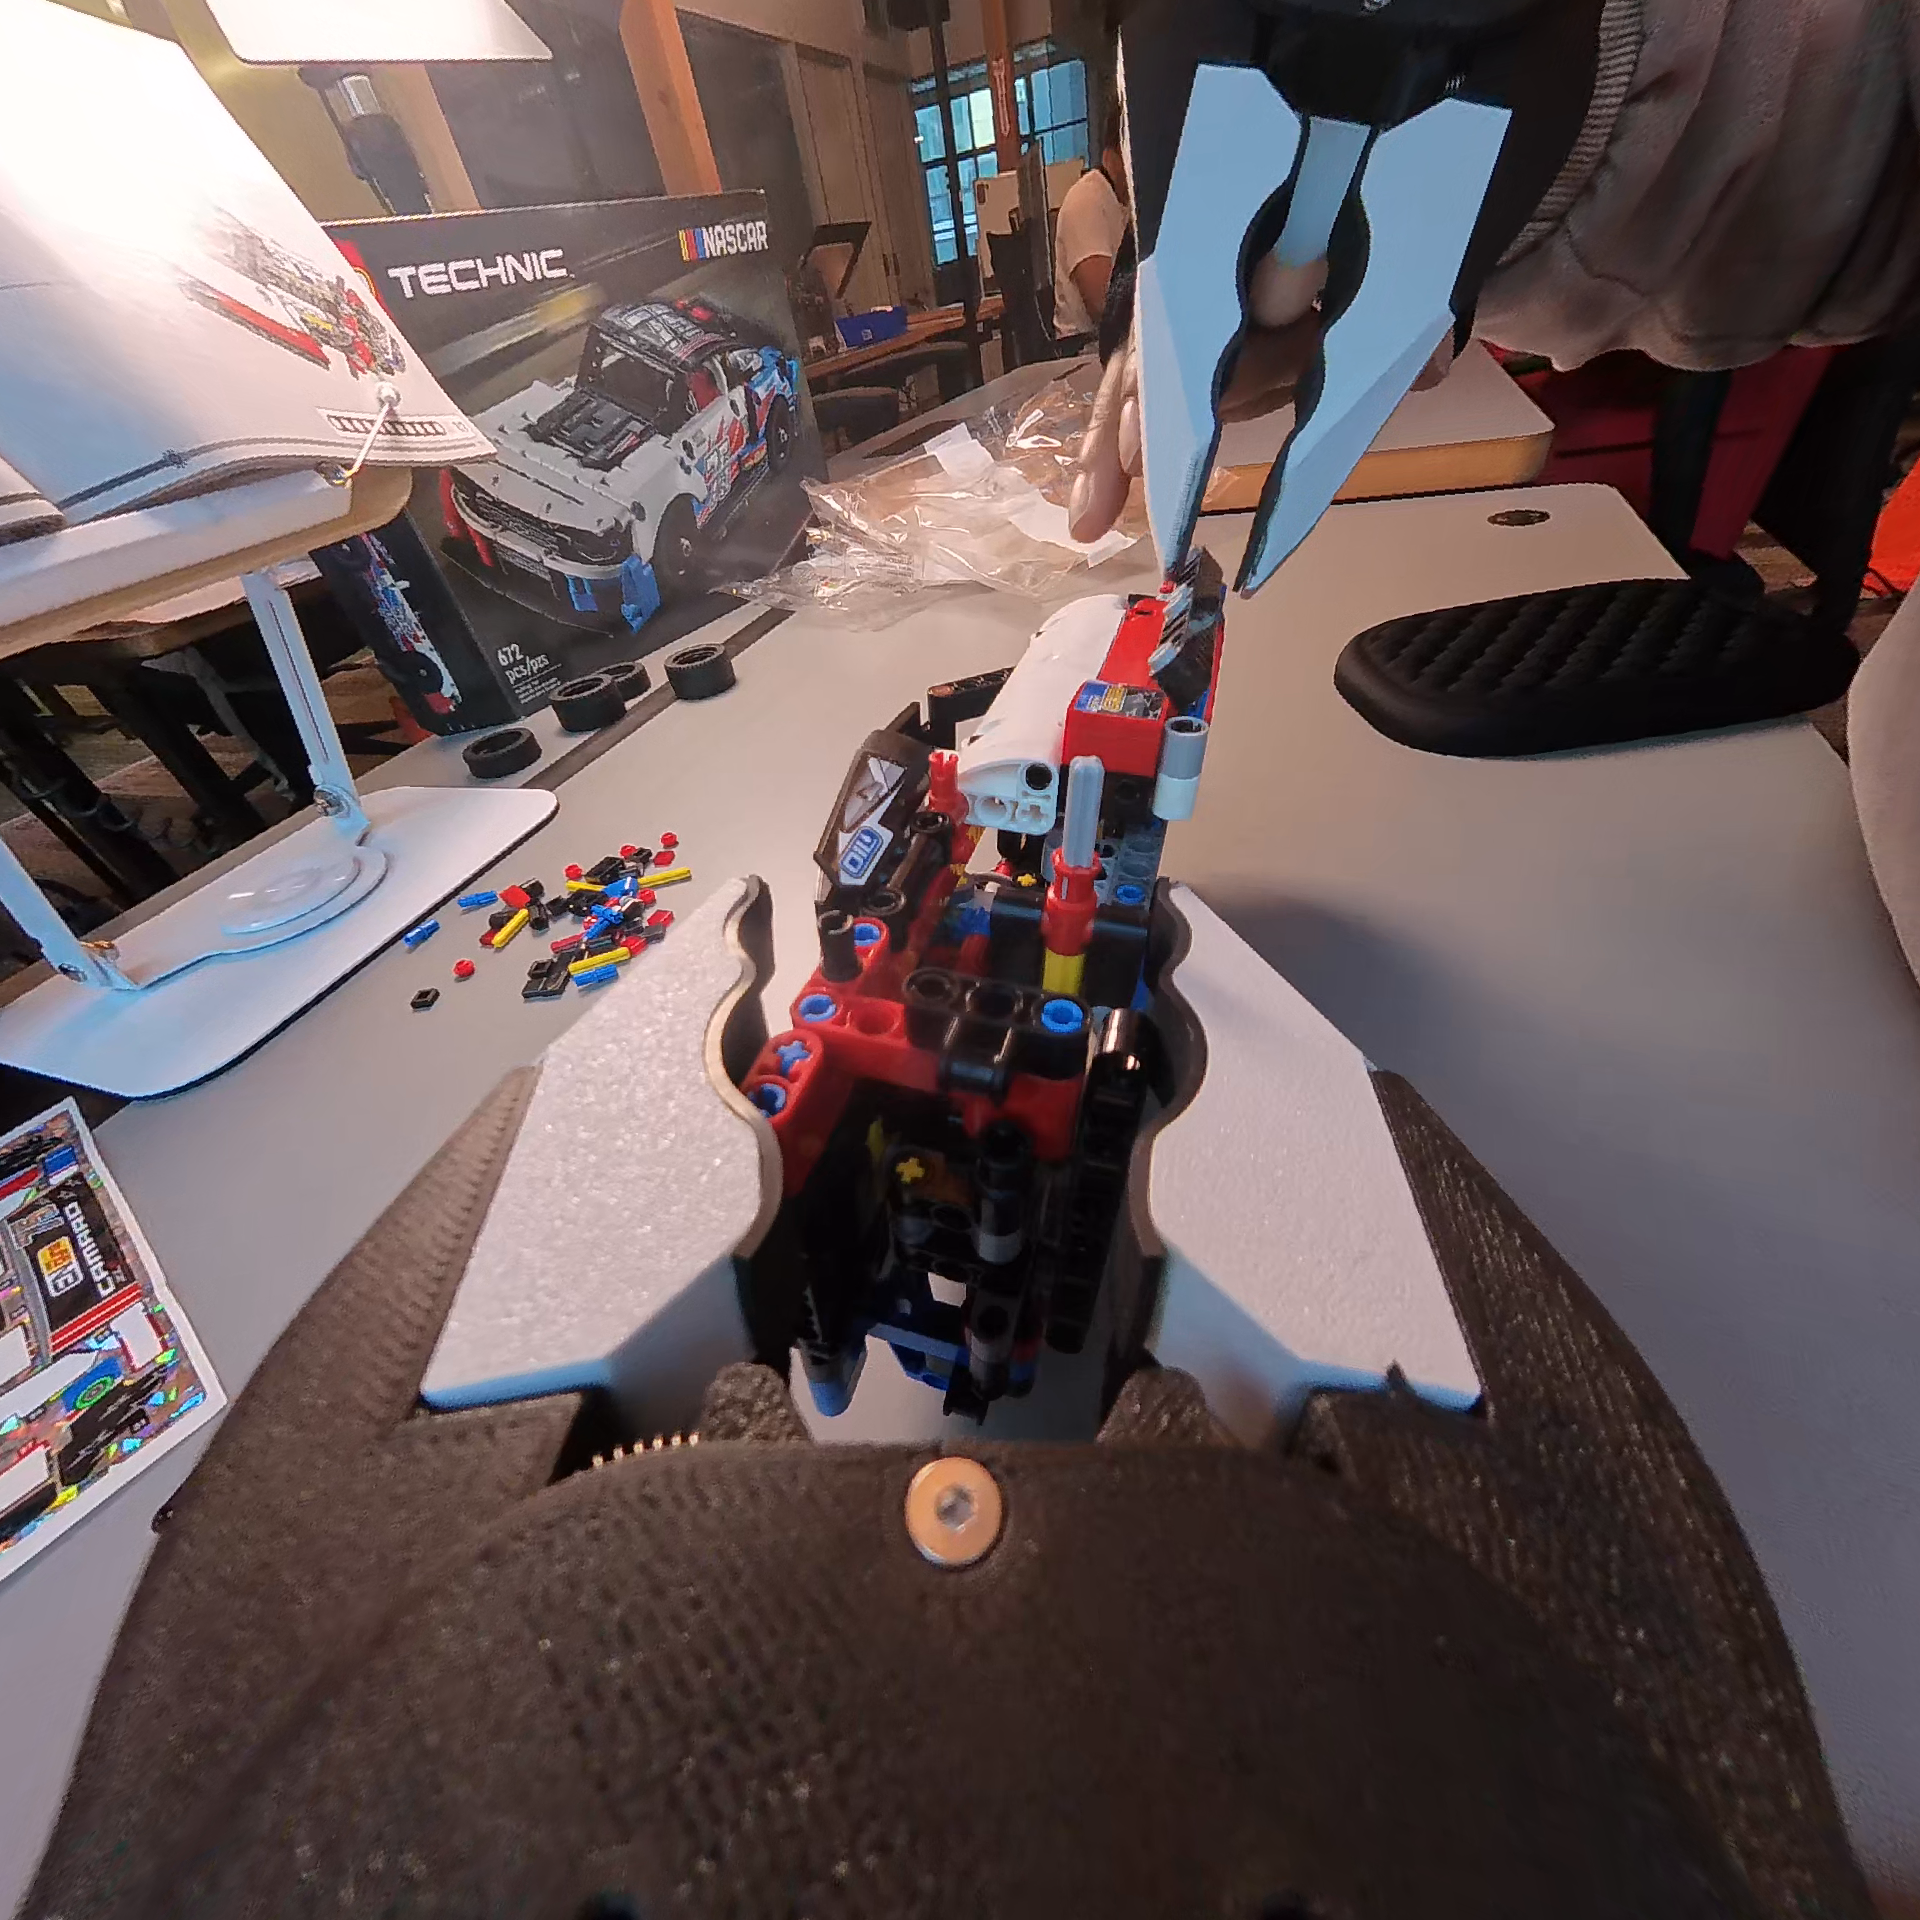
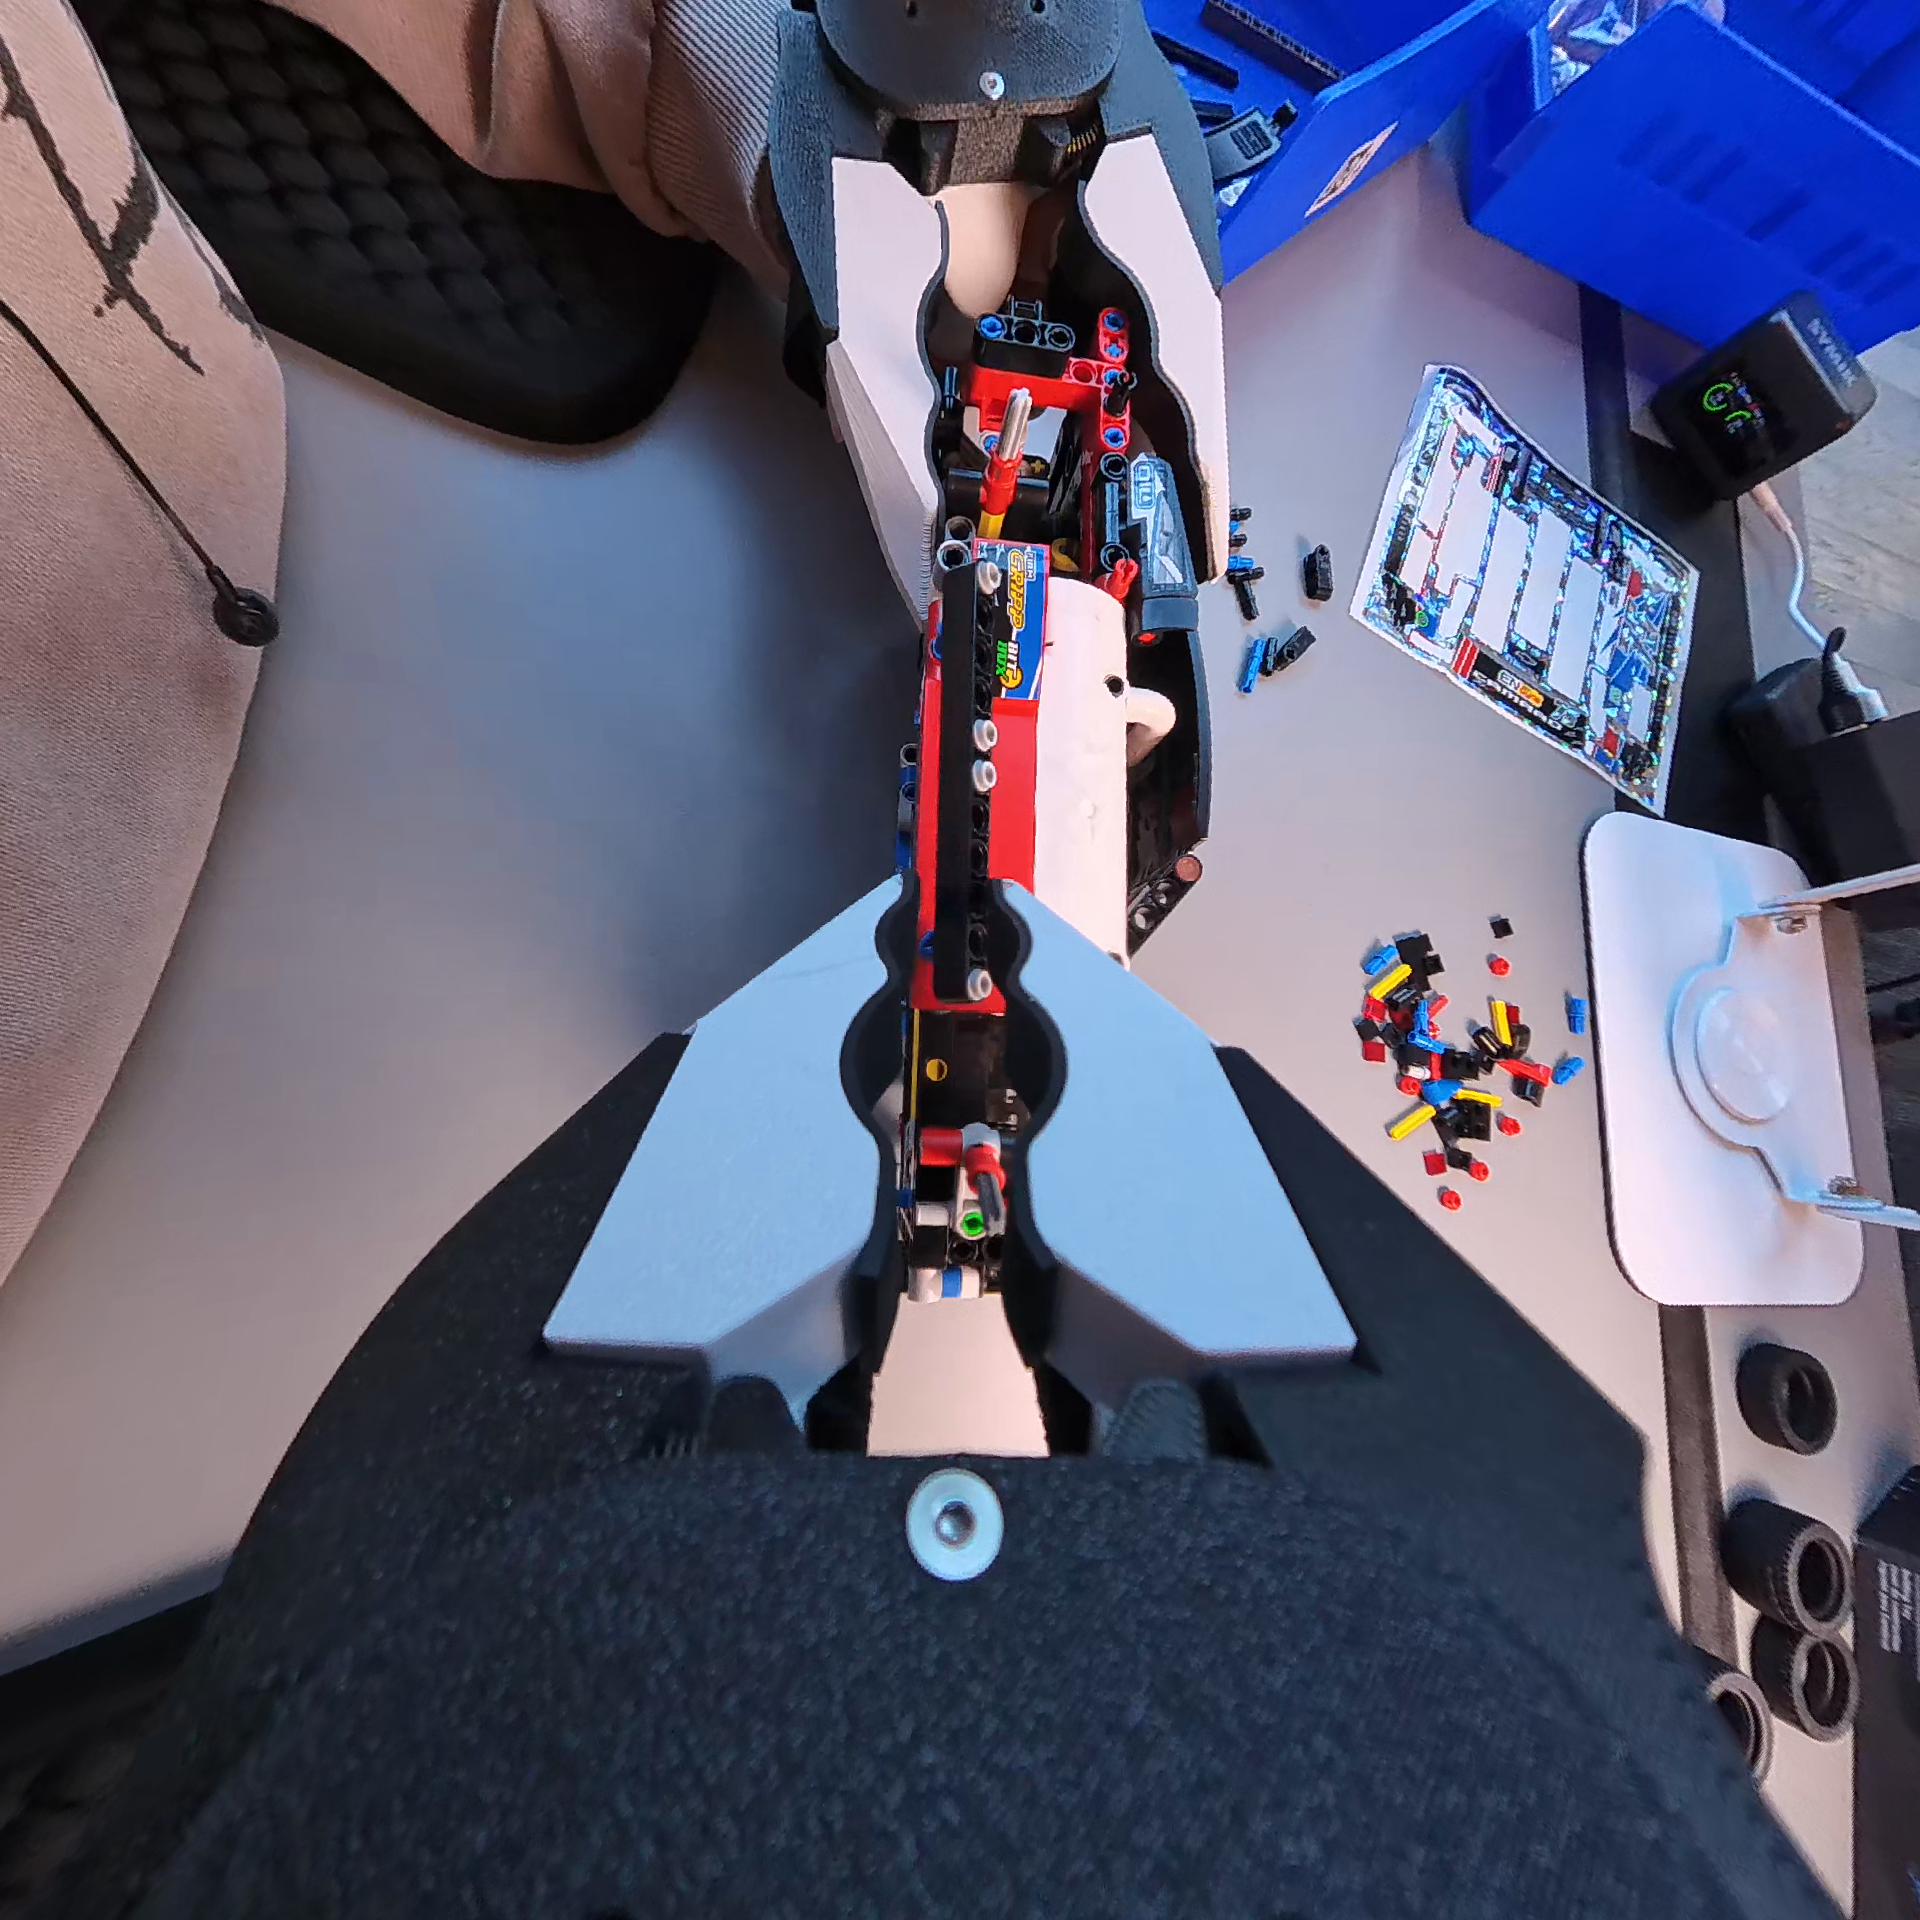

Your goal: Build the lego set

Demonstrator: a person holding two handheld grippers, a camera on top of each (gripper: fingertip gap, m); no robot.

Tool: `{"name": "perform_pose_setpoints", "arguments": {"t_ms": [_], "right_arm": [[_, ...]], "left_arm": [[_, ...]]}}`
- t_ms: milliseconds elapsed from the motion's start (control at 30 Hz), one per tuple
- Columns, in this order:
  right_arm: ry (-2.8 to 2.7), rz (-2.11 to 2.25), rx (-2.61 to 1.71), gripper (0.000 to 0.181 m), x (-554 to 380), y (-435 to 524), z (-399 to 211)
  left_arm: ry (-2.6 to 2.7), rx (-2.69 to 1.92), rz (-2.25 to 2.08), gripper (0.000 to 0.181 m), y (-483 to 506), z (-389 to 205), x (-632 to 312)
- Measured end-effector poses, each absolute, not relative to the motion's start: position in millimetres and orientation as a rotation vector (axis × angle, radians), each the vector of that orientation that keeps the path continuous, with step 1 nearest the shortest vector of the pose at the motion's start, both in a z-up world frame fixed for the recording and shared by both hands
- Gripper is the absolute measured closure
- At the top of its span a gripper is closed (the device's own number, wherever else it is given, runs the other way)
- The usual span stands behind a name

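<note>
**Car frame pinned at both ends, long black beam going on**

Table (image 1: 1455, 935): grey, most of both views. Product box (image 1: 582, 416) at 10 o'clock in the left wrist view, booklet stand (image 1: 312, 883) at 9, sticker sheet (image 2: 1527, 582) at 2 o'clock in the right wrist view.

Half-built car (image 1: 997, 997): dead centre in both views, stood on end between my two tools. Red and black frame, white panel up one side. Looks stiff along the frame, light overall. The panels and the loose grey axle sticking out look like the weak bits, so I'd hold by the frame, not by those.

Left gripper (image 1: 961, 997): jaws partly closed around the lower red and black frame, clamping it.

Right gripper (image 2: 951, 956): jaws nearly closed, tips pinching the end of the long black beam (image 2: 966, 769) against the red side. Beam seems not fully seated, can't tell for sure. Pins need a straight push; twisting could pop neighbours off.

Loose parts (image 2: 1455, 1060): small pile at 3 o'clock in the right wrist view. Tyres (image 1: 613, 696) near the box.
</note>
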State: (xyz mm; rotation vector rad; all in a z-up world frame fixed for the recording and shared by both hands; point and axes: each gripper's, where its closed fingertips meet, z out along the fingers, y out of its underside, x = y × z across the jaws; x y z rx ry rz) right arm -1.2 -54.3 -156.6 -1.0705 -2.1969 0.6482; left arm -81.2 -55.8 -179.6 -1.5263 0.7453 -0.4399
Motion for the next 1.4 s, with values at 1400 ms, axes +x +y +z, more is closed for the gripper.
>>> {"name": "perform_pose_setpoints", "arguments": {"t_ms": [1400], "right_arm": [[-2.241, 0.968, -1.438, 0.177, 7.9, -46.1, -160.1]], "left_arm": [[0.749, -1.524, -0.438, 0.110, -56.2, -179.9, -81.1]]}}
